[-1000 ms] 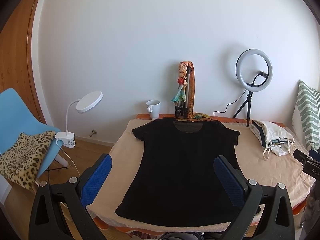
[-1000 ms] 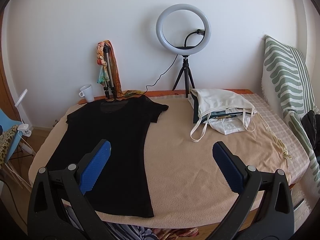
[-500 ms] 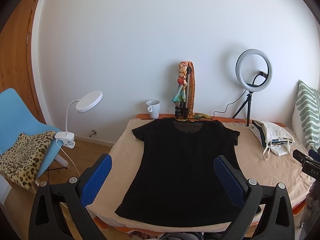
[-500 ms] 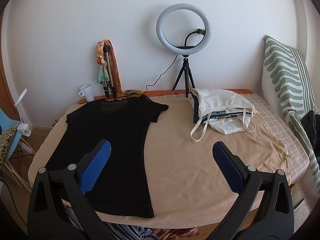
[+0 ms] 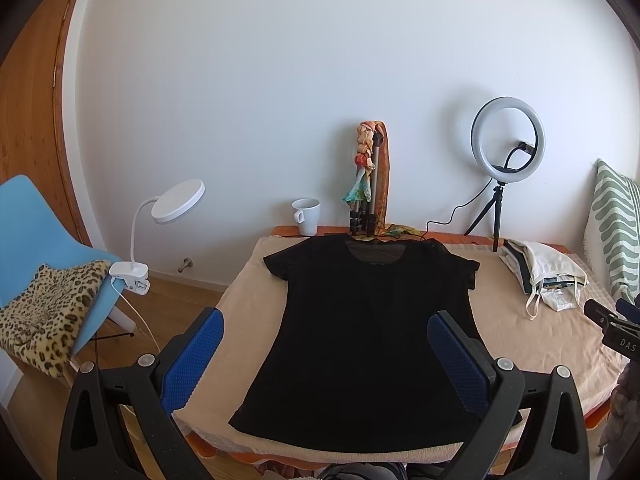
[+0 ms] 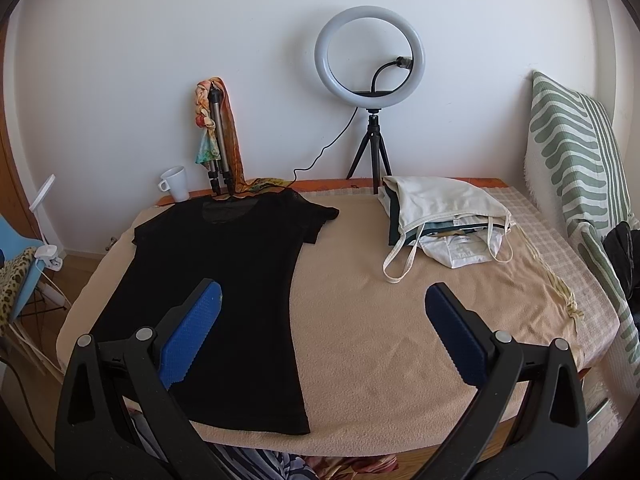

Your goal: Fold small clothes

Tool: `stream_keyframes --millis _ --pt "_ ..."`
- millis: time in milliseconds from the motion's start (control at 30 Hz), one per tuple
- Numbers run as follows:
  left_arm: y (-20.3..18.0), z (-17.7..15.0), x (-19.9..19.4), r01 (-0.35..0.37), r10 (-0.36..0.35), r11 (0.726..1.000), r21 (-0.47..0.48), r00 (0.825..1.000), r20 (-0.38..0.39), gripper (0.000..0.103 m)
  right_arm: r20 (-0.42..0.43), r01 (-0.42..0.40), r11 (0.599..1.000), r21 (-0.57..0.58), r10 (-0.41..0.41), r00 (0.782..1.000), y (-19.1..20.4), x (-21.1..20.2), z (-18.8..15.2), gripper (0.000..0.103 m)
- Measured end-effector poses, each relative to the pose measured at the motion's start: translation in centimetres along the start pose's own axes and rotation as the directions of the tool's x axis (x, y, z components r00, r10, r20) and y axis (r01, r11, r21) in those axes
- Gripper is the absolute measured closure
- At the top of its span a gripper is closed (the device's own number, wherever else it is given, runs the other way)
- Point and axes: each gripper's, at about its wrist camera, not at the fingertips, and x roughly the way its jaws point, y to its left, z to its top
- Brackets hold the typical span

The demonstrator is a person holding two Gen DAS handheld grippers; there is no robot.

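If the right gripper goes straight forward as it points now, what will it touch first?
Probably the bare beige blanket: the right gripper points at it, between the black T-shirt and the cream tote bag. Depth is uncertain.

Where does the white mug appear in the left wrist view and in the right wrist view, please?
Left wrist view: the white mug stands centre-left at the wall, behind the black T-shirt.
Right wrist view: the white mug is further left, at the table's far left corner.
Shared landmark: the scarf-draped tripod, just right of the mug.
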Motion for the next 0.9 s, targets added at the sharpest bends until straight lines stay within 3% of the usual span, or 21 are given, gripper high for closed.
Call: stream_keyframes --millis 900 --pt "0.58 -0.18 0.42 -0.010 0.010 1.000 -0.011 1.000 -0.010 0.000 -0.002 -0.003 1.000 -0.009 0.003 1.000 0.61 0.29 -0.30 0.000"
